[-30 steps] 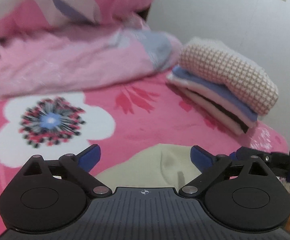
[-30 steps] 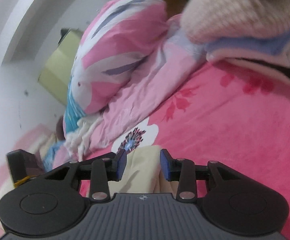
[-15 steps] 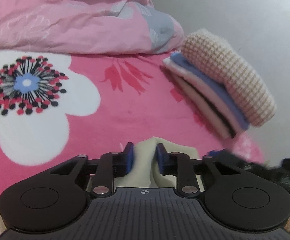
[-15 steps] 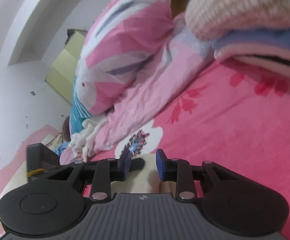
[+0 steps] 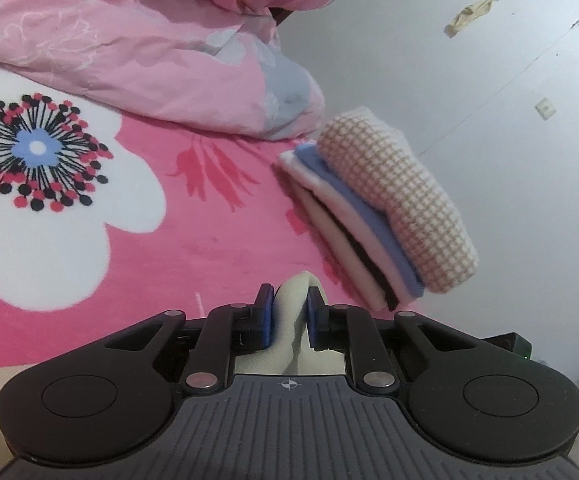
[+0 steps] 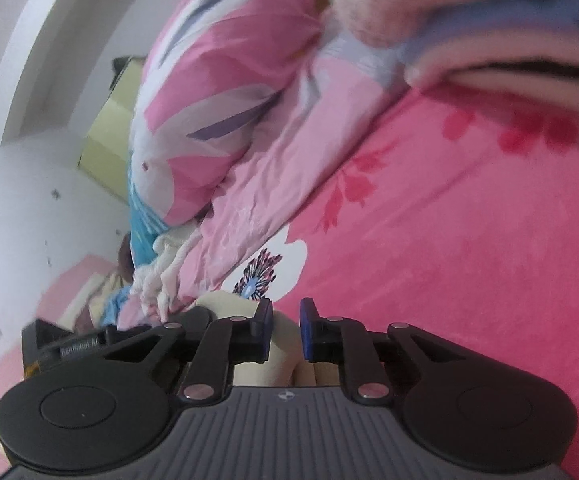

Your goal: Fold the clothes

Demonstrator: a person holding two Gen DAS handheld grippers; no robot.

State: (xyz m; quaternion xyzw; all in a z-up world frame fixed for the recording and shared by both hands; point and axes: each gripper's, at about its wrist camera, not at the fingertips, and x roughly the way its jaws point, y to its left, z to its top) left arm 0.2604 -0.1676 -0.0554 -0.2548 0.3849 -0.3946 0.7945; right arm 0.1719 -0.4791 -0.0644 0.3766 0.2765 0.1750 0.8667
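Note:
A cream garment [image 5: 289, 344] lies on the pink flowered blanket [image 5: 193, 248], right in front of both grippers. My left gripper [image 5: 291, 308] has its jaws closing, and its blue pads pinch a raised fold of the cream cloth. In the right wrist view the cream garment [image 6: 277, 356] fills the gap of my right gripper [image 6: 285, 320], whose jaws are also closing on it. The left gripper's black body [image 6: 89, 344] shows close by, to the left of the right one. Most of the garment is hidden beneath the two grippers.
A stack of folded clothes [image 5: 389, 216], topped by a checked knit, sits on the blanket by the white wall [image 5: 469, 60]; it looms at the upper right in the right wrist view [image 6: 489, 20]. A crumpled pink duvet [image 5: 149, 52] and a pillow [image 6: 225, 80] lie behind.
Both grippers have closed from open onto the cream garment and sunk toward the blanket. The left one has rolled and edged forward, so the flower and the folded stack have shifted in its view.

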